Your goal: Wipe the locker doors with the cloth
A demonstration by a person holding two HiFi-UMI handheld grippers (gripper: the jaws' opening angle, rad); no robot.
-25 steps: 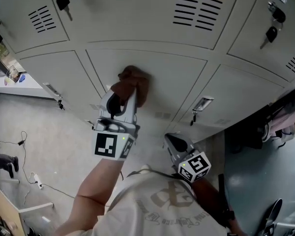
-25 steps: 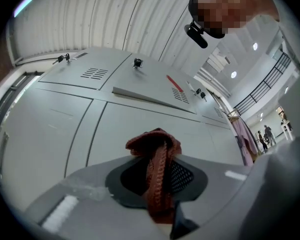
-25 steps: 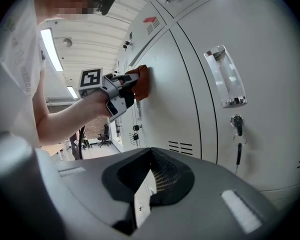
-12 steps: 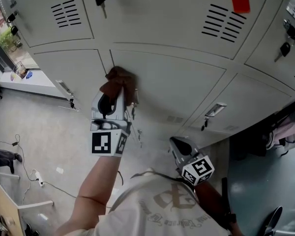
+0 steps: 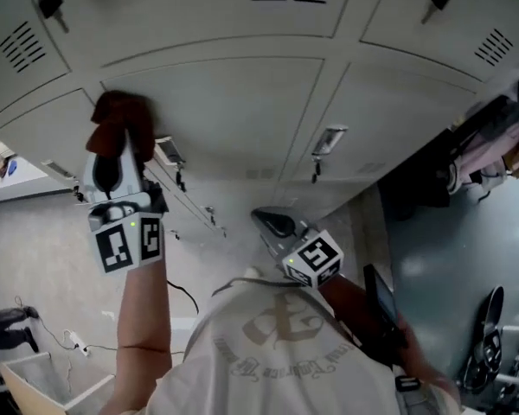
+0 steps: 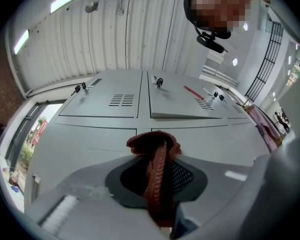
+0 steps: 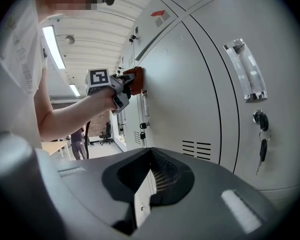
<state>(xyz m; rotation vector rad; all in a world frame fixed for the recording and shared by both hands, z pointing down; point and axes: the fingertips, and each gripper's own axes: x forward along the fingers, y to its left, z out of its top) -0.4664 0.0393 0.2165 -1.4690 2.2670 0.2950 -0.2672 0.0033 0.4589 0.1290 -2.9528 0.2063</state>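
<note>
**Left.** The left hand-held gripper (image 5: 119,145) has its jaws clamped on the cloth (image 5: 119,115). The left gripper view confirms this. There a rust-brown knitted strip runs lengthwise between the pads and bunches into a wad past their tips. The head view shows only that wad. The cloth's long axis follows the jaws and points straight at the lockers. The wad touches the locker doors (image 5: 233,111) at the seam (image 6: 137,130) between two lower doors. Only the right gripper view gives the side profile: the wad is pressed flat on the door face, with a handle (image 7: 145,104) just below it.

**Centre.** To the right of the wad, the middle door face is bare as far as the next seam. The handle beside the wad is the only projection near it. The left gripper view shows the upper doors carrying vents (image 6: 121,100) and a red strip (image 6: 192,91). The next lower door to the right carries a second handle (image 5: 329,139), with a key (image 5: 314,173) hanging under it.

**Right.** The right hand-held gripper (image 5: 268,221) is held off the lockers, just above the person's shirt (image 5: 277,353). In its own view the jaws stand a narrow gap apart with nothing between them. At far right, dark items lie on the floor (image 5: 432,275) by the last locker, too blurred to identify.
</note>
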